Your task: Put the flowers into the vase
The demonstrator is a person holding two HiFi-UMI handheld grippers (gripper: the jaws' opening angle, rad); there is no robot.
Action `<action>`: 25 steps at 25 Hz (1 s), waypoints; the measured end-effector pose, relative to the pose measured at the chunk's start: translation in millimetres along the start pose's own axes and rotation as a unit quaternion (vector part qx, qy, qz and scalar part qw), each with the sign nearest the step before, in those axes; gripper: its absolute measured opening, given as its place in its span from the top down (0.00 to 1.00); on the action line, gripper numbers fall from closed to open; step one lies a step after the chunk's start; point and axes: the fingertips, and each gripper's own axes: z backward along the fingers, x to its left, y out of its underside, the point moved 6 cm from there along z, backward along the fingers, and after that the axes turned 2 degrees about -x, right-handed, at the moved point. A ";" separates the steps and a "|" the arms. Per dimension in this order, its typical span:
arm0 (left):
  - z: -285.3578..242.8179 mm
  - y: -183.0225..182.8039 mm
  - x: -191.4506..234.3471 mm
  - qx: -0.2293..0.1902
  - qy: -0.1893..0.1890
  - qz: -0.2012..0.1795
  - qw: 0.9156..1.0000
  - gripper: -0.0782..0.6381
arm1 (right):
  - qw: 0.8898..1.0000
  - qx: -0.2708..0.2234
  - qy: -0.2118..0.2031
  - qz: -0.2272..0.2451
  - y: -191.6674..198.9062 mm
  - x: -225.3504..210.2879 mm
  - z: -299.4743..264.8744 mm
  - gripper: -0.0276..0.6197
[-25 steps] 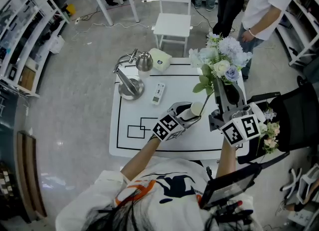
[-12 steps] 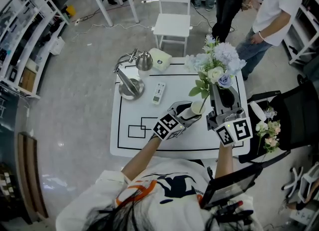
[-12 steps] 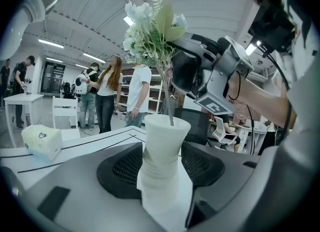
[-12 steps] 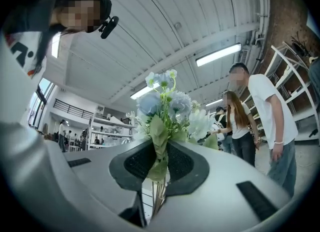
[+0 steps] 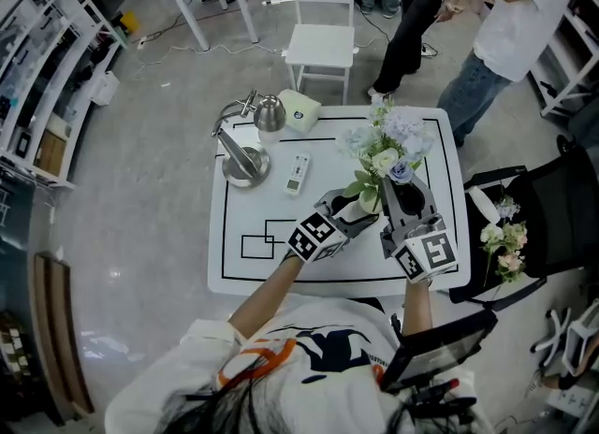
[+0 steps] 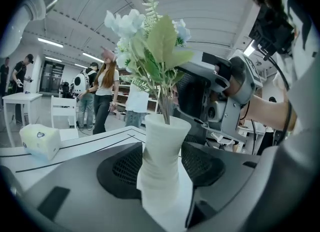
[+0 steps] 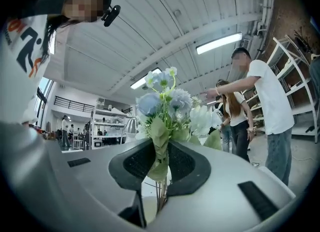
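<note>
A small white vase (image 5: 367,202) stands on the white table (image 5: 245,268), and my left gripper (image 5: 359,213) is shut on it. In the left gripper view both pads press the vase (image 6: 162,136) at its waist. The bunch of pale blue and white flowers (image 5: 387,142) rises from the vase mouth, its stems going down inside. My right gripper (image 5: 394,189) holds the stems just above the vase. In the right gripper view the flowers (image 7: 165,101) stand between the pads of the right gripper (image 7: 160,162); its jaws have just been opening slightly, stems still pinched.
On the table's far left lie a remote (image 5: 297,175), a metal bowl (image 5: 243,166), a steel kettle (image 5: 270,116) and a pale box (image 5: 300,109). A white chair (image 5: 324,45) and standing people (image 5: 501,39) are beyond. Another bouquet (image 5: 502,247) rests on a black seat at right.
My right gripper has come down and to the left with the flowers, bringing the stems down into the vase. The left gripper and vase stayed put. The people behind shifted.
</note>
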 end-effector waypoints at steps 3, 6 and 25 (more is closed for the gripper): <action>-0.3 0.4 -0.1 -0.001 0.003 0.000 1.000 0.54 | 1.000 0.028 -0.001 0.003 12.0 3.9 3.6 0.85; -0.5 0.9 0.0 -0.002 0.005 0.001 1.000 0.54 | 0.999 0.051 0.000 0.007 20.3 8.5 8.2 0.84; -1.3 1.4 1.6 -0.004 0.008 0.003 1.000 0.54 | 0.984 0.165 0.049 0.052 28.3 28.5 32.1 0.68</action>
